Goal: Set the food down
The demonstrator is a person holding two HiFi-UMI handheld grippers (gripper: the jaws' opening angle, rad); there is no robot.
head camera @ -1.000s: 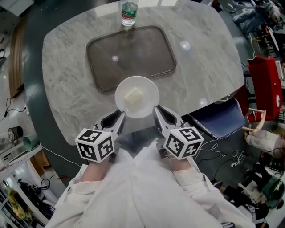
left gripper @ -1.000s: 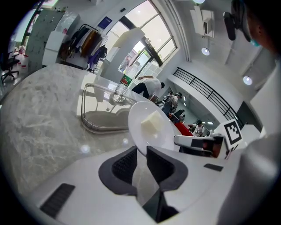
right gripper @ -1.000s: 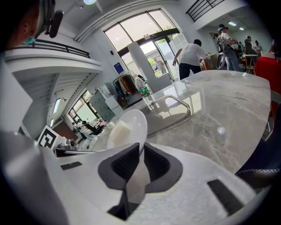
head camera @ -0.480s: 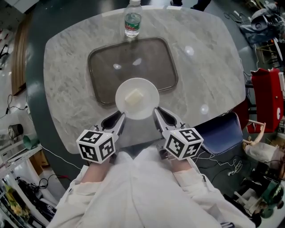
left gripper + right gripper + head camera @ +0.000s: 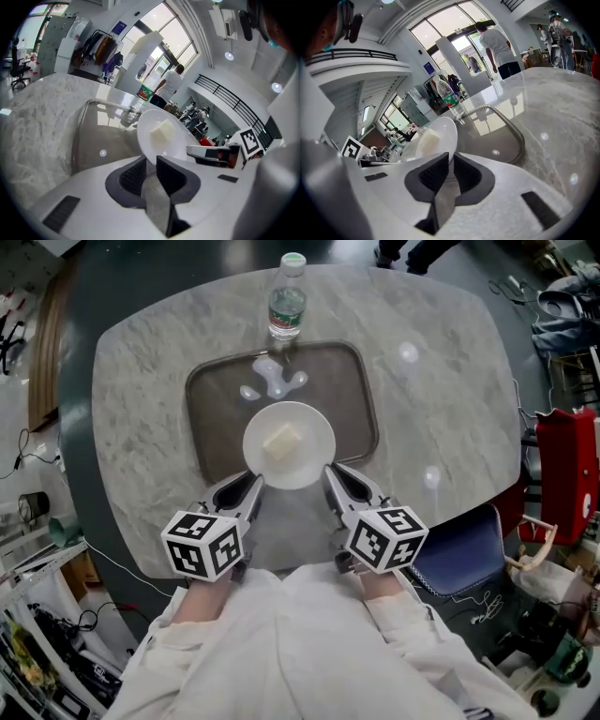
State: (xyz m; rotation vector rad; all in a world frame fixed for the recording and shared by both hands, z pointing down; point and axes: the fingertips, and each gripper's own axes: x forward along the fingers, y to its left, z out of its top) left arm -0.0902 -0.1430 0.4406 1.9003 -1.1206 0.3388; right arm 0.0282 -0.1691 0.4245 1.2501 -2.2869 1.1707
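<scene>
We stand at a pale marble counter [image 5: 131, 371] on a dark floor [image 5: 75, 474]. A blue chair [image 5: 459, 531] sits to our right. Tall windows [image 5: 440, 28] pour in daylight, beneath a railed balcony [image 5: 225, 93] and round ceiling lights [image 5: 228, 56].

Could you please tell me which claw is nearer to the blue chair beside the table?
Right. The right claw, clamped on the right edge of the white plate, is on the side toward the blue chair; the left claw grips the plate's opposite edge, farther away.
</scene>
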